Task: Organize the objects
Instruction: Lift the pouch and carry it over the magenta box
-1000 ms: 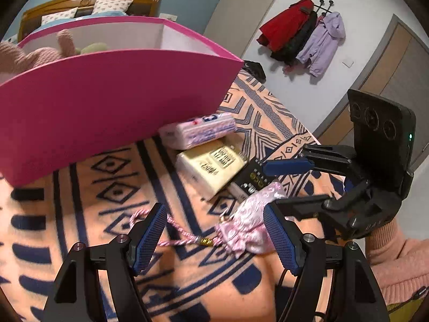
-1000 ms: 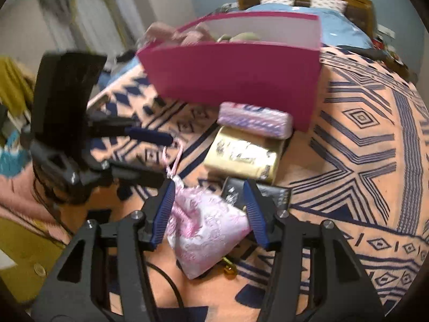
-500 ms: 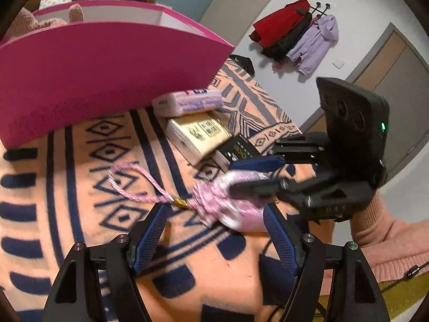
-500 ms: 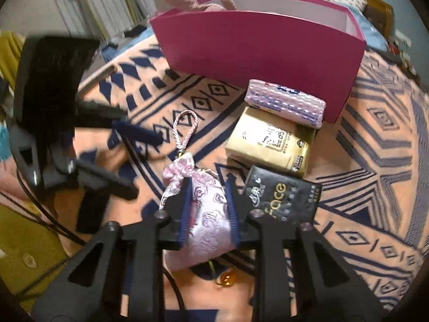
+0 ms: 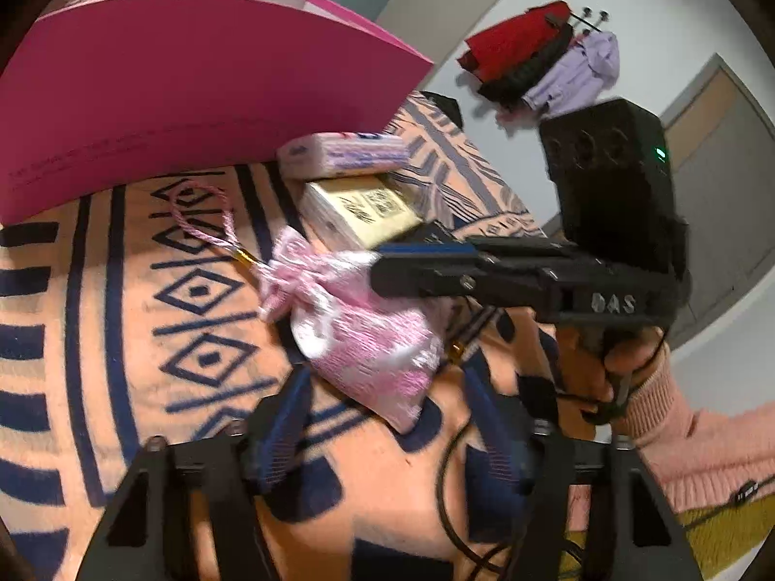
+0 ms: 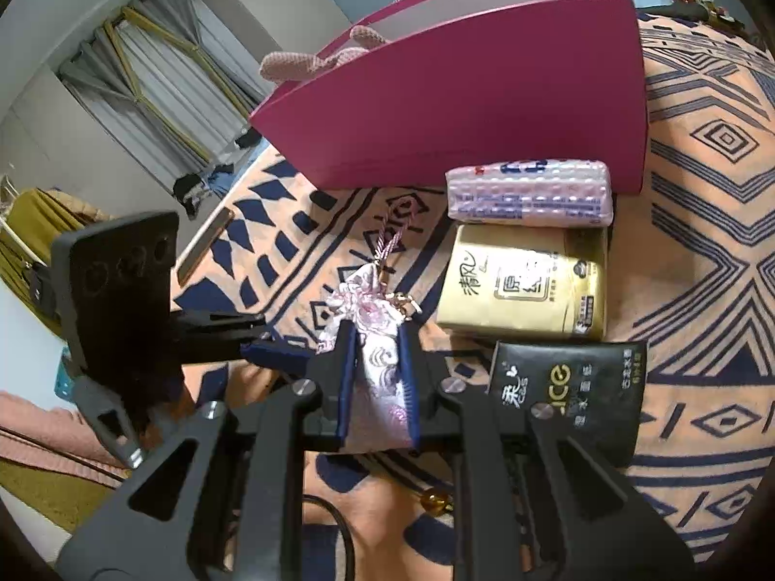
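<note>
A pink satin drawstring pouch [image 6: 373, 319] with a braided pink cord is pinched between the blue pads of my right gripper [image 6: 378, 363], which is shut on it. In the left wrist view the pouch [image 5: 358, 334] hangs just above the patterned blanket, held by the right gripper [image 5: 421, 266] from the right. My left gripper [image 5: 387, 416] is open and empty, its fingers either side below the pouch. A large pink box [image 6: 484, 111] [image 5: 193, 92] stands behind, with a knitted toy inside.
Next to the box lie a purple-white tissue pack [image 6: 528, 193], a yellow tissue pack [image 6: 523, 285] and a black packet [image 6: 571, 387]. A phone [image 6: 206, 242] lies on the orange and navy blanket [image 6: 702, 242] at left. Coats [image 5: 542, 63] hang on the wall.
My right gripper closed on the pouch and lifted it off the blanket, cord trailing. The left gripper stayed open and drew closer beneath the pouch.
</note>
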Tool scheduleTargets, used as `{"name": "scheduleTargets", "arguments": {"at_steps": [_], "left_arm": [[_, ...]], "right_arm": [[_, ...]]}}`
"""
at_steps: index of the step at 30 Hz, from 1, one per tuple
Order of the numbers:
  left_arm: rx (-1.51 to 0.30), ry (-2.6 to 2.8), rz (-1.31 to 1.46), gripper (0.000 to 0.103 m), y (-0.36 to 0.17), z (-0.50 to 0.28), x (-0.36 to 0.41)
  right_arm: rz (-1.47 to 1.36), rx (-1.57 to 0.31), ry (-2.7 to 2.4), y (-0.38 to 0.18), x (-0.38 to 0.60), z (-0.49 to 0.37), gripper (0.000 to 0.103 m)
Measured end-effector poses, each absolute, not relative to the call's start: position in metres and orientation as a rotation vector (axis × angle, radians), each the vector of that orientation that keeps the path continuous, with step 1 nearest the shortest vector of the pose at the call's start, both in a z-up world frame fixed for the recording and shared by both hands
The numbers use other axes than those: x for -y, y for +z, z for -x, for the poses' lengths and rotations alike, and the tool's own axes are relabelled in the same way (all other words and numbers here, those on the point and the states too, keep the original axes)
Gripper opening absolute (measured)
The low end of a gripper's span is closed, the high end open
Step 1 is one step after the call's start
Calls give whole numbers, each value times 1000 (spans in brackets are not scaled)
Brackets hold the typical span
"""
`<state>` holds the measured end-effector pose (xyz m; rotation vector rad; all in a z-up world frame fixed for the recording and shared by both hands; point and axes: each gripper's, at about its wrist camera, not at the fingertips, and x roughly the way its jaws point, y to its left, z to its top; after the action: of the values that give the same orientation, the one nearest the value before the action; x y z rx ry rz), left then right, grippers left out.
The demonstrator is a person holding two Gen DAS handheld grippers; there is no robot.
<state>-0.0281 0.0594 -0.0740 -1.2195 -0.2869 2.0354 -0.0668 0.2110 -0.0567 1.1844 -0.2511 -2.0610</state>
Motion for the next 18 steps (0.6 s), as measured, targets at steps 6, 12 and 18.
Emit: {"name": "scheduleTargets", "arguments": {"at_steps": [6,12,18], "left_arm": [[285,2044,1223,44,-77,33,-59],[276,2043,1225,44,-74,31,-64],[257,2069,1138,44,-51,30,-66]], "right_arm": [[-1224,105,-2025,-57,-197,75,44],[-1198,-16,-2021,-55,-185,77,21],[-1084,-9,-2074,-29,-193,65,19]]}}
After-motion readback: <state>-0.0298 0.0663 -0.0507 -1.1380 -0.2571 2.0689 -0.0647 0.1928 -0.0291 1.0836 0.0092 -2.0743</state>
